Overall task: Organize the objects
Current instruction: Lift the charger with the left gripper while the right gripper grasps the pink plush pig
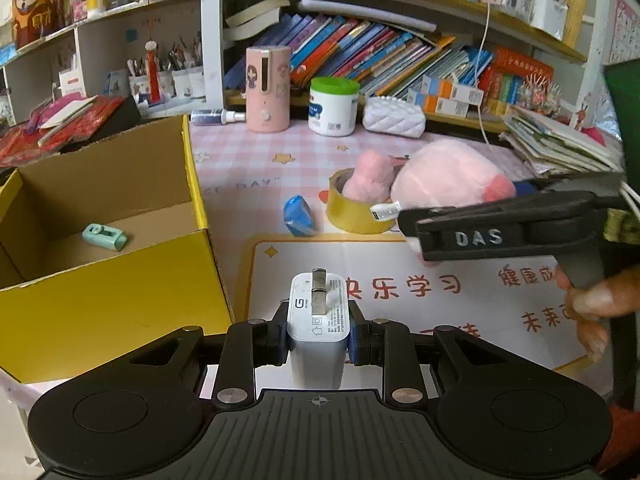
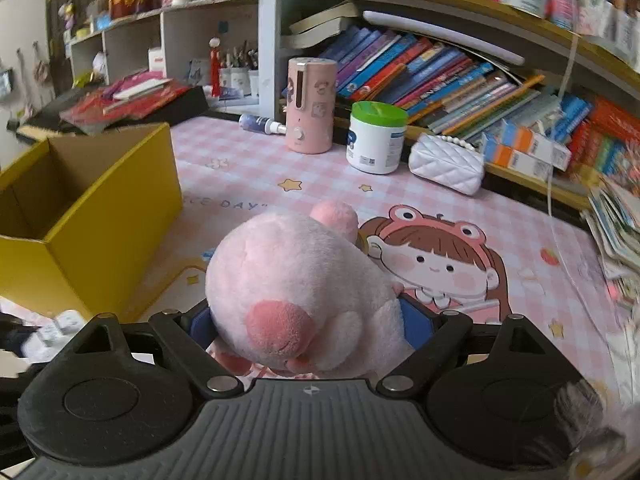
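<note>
My left gripper [image 1: 319, 336] is shut on a white plug charger [image 1: 318, 320], prongs up, held above the desk just right of the yellow cardboard box [image 1: 120, 304]. A teal small object [image 1: 105, 237] lies inside the box. My right gripper [image 2: 312, 328] is shut on a pink plush toy [image 2: 296, 284] and holds it over the pink desk mat; the box [image 2: 116, 216] stands to its left. In the left wrist view the plush [image 1: 444, 176] rests by a yellow tape roll [image 1: 356, 208], with the right gripper's body [image 1: 500, 232] beside it.
A blue wrapped item [image 1: 299, 216] lies left of the tape roll. At the desk's back stand a pink cylinder appliance [image 2: 310, 106], a white jar with a green lid [image 2: 376, 138], a white quilted pouch [image 2: 446, 164] and a spray bottle [image 2: 262, 123]. Bookshelves rise behind.
</note>
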